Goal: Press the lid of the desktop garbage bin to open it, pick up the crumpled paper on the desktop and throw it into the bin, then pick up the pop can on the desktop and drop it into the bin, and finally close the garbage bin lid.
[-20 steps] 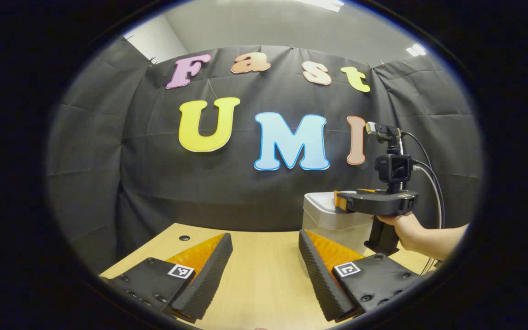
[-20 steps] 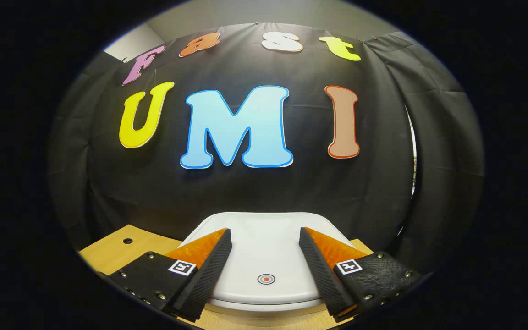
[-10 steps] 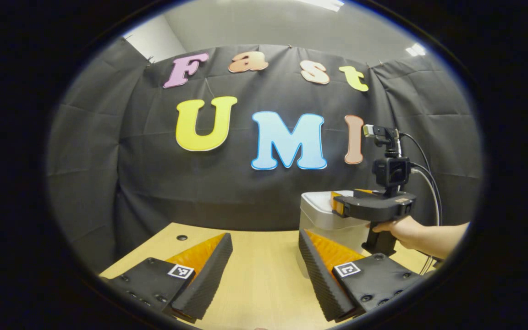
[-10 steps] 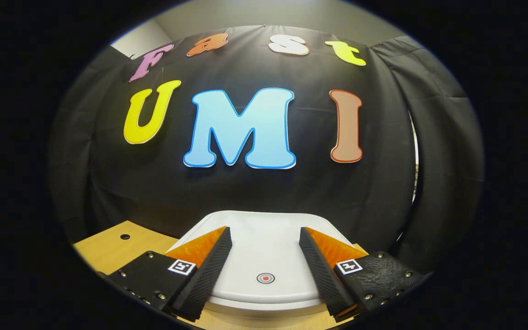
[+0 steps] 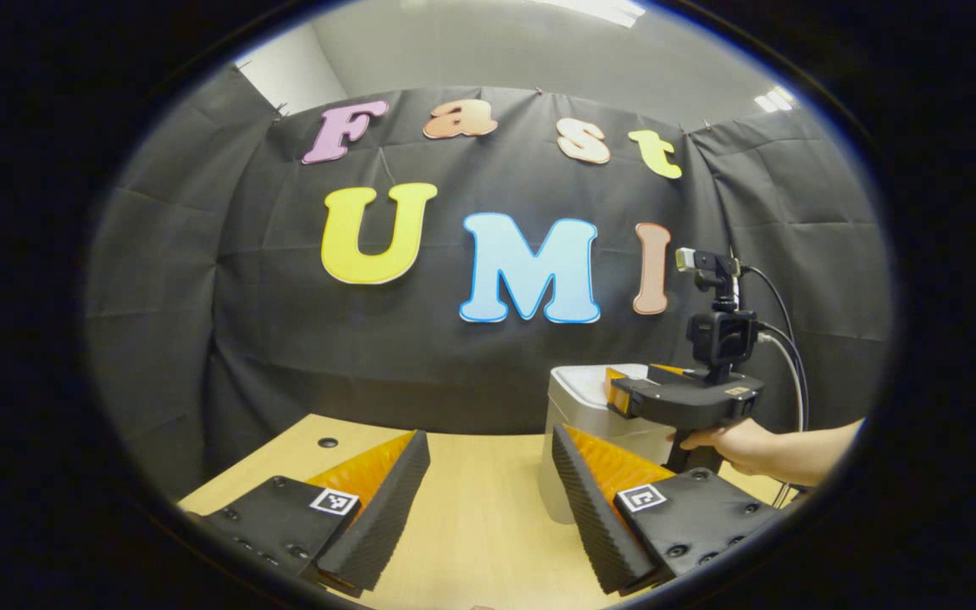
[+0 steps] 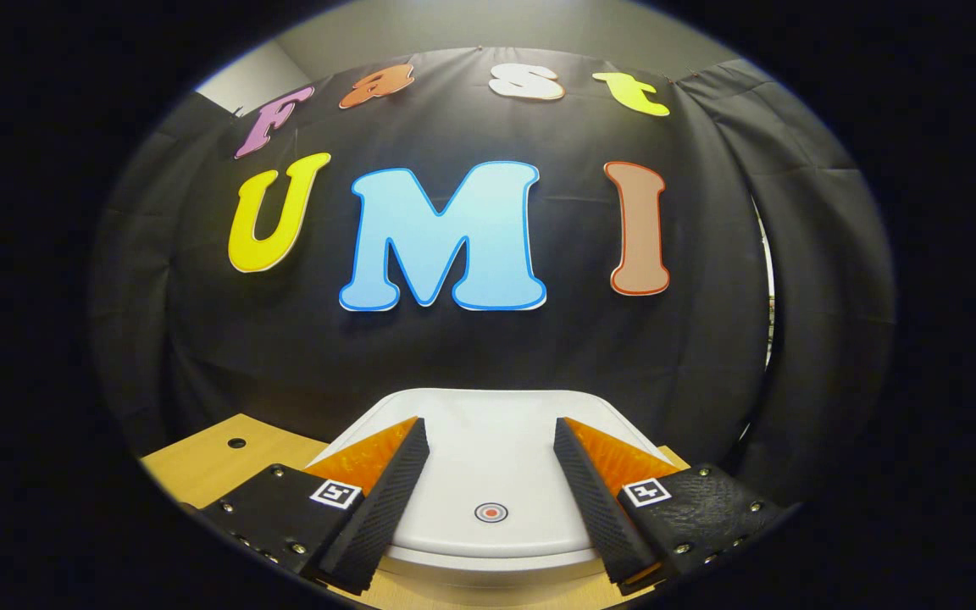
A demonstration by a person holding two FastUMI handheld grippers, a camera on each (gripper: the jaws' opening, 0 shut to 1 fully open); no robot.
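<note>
White plastic forms the lid (image 6: 488,457) of the garbage bin (image 5: 590,415), which lies flat and closed over the bin's pale body, with a small round red-and-grey button (image 6: 490,512) near its front edge. In the right gripper view, the right gripper (image 6: 490,483) hangs over that lid with its jaws spread wide, one finger to each side of the button and nothing between them; whether the fingertips (image 6: 407,436) touch the lid I cannot tell. In the left gripper view this same gripper appears farther off, level over the bin's top, held by a hand (image 5: 729,440) whose forearm comes in from the right, with a small camera (image 5: 721,335) and cables mounted above it. The bin stands on the light wooden table (image 5: 471,508) toward its far edge, close to the black cloth wall (image 5: 285,339). Also in the left gripper view, the left gripper (image 5: 490,483) hovers above bare tabletop just beside the bin, jaws spread apart and holding nothing. A small dark round hole (image 5: 328,442) sits in the table near the far edge, to the left of the bin.
</note>
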